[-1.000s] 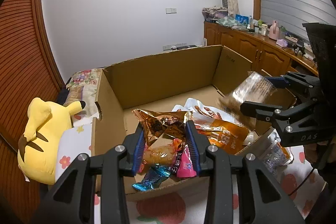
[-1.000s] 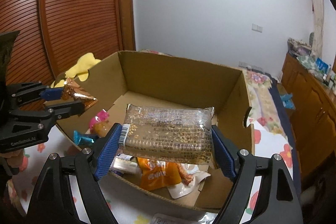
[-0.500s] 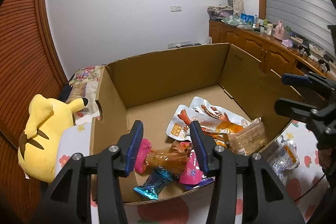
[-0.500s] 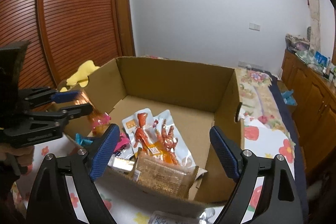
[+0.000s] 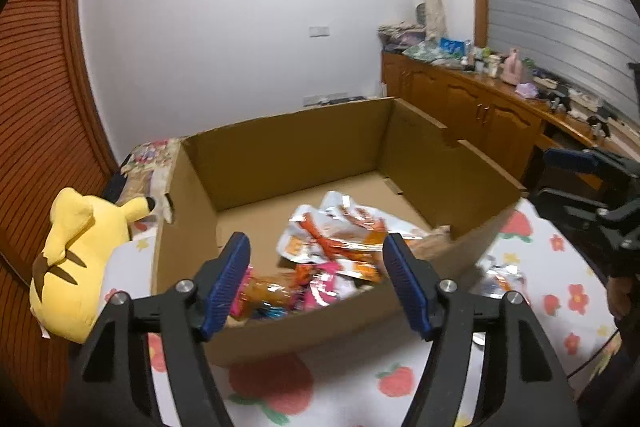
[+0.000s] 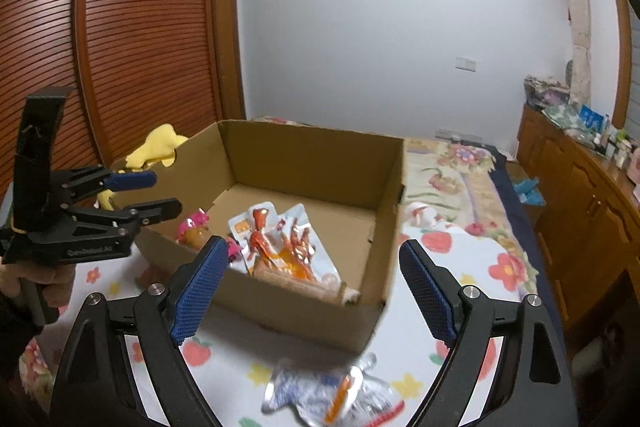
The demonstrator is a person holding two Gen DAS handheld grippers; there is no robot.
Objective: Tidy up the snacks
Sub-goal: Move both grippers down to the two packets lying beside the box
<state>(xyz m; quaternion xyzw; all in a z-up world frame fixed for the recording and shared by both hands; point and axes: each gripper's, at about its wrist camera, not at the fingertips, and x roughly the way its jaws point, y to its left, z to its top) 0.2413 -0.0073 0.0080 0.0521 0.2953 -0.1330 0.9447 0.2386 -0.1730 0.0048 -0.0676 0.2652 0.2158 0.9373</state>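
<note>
An open cardboard box [image 5: 288, 151] [image 6: 312, 159] sits on a flowered bedsheet. Inside lie several snack packets: a silver and orange pouch [image 5: 340, 231] [image 6: 280, 239], a pink packet [image 5: 324, 287] and a clear brown packet [image 5: 264, 291]. My left gripper [image 5: 316, 279] is open and empty, held before the box's near wall. My right gripper [image 6: 312, 287] is open and empty, at the box's near corner. A silver snack pouch [image 6: 332, 391] lies on the sheet outside the box, below the right gripper; it also shows in the left wrist view [image 5: 500, 279].
A yellow plush toy [image 5: 76, 255] lies left of the box. Wooden cabinets [image 5: 480, 111] with clutter on top run along the right wall. A slatted wooden door [image 6: 100, 47] stands on the left. The other gripper shows in each view [image 5: 592, 187] [image 6: 84, 211].
Both grippers let go of their packets into the box, opened wide and drew back from it. The brown grain packet now lies inside near the front wall.
</note>
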